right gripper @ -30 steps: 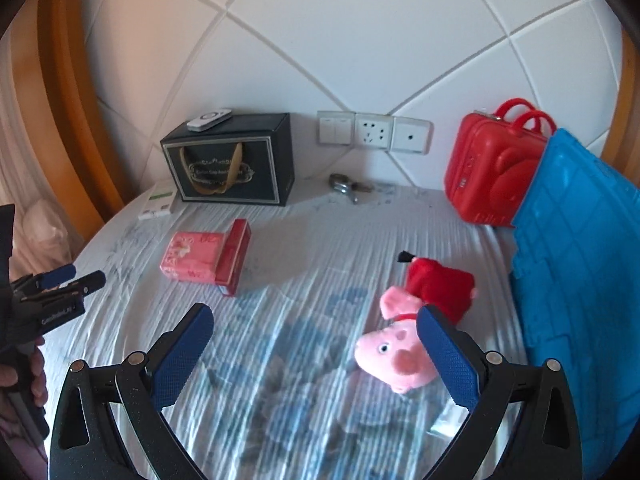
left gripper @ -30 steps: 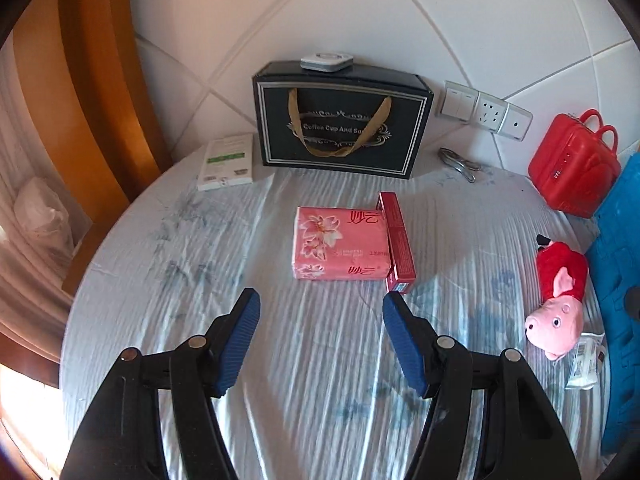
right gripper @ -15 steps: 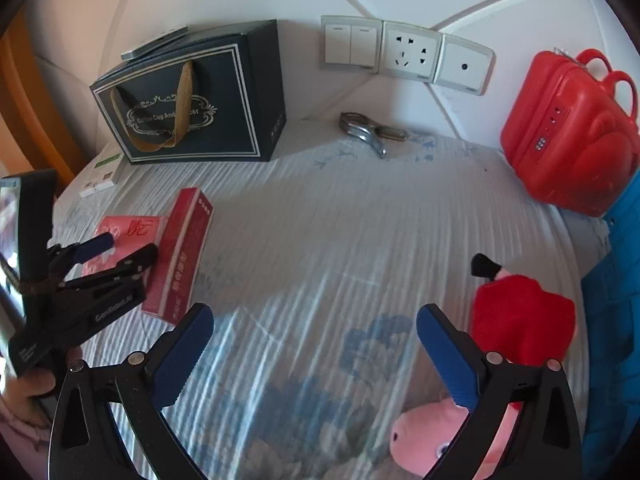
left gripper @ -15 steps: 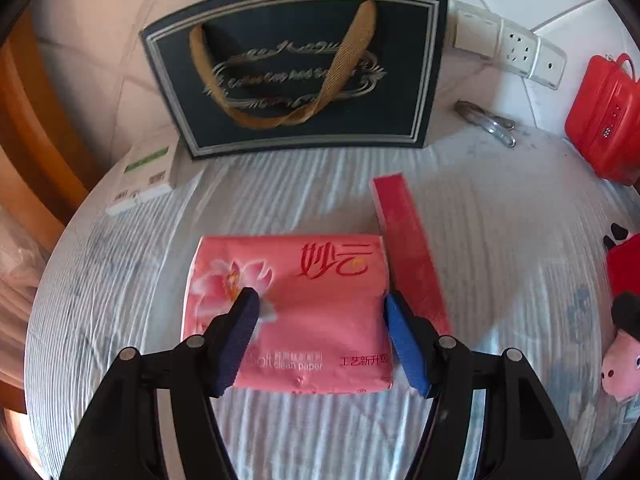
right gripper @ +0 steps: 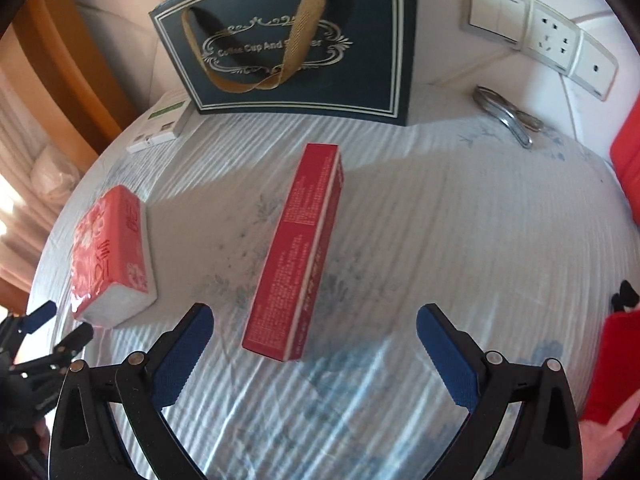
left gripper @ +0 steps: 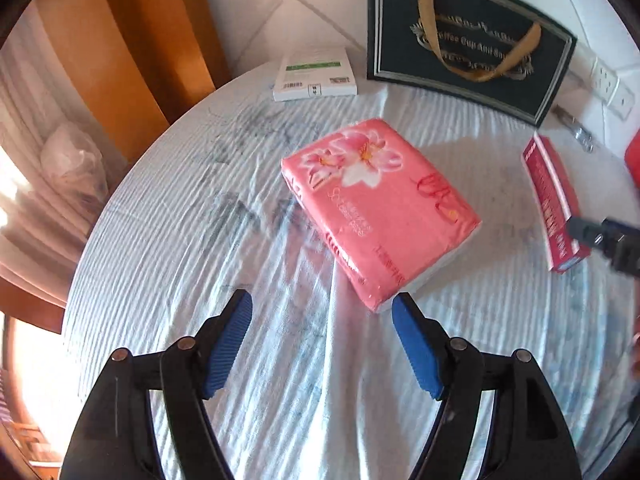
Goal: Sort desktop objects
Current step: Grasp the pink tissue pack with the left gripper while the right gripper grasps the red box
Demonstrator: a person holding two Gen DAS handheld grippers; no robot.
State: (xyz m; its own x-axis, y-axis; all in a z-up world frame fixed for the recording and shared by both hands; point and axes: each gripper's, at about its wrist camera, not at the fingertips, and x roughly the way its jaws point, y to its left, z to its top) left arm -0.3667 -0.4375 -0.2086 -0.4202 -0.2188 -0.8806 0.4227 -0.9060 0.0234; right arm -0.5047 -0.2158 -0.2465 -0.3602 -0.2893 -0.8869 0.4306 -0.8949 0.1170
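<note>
A pink tissue pack (left gripper: pixel 380 208) with a flower print lies on the white tablecloth, turned at an angle. My left gripper (left gripper: pixel 322 320) is open and empty just in front of its near corner. A long red box (right gripper: pixel 298 248) lies lengthwise ahead of my right gripper (right gripper: pixel 314 326), which is open and empty with the box's near end between its fingers' line. The red box also shows in the left wrist view (left gripper: pixel 554 204), to the right of the tissue pack. The tissue pack shows in the right wrist view (right gripper: pixel 110 256), to the left of the box.
A dark gift bag (right gripper: pixel 296 40) with gold handles stands at the back by the wall. A white flat box (left gripper: pixel 316 76) lies to its left. Metal clips (right gripper: pixel 508 114) lie below wall sockets (right gripper: pixel 540 44). A red plush toy (right gripper: pixel 616 360) is at the right edge.
The tissue pack has moved left, away from the red box, and turned at an angle. My left gripper has pulled back from it. My right gripper has moved left and closer to the red box.
</note>
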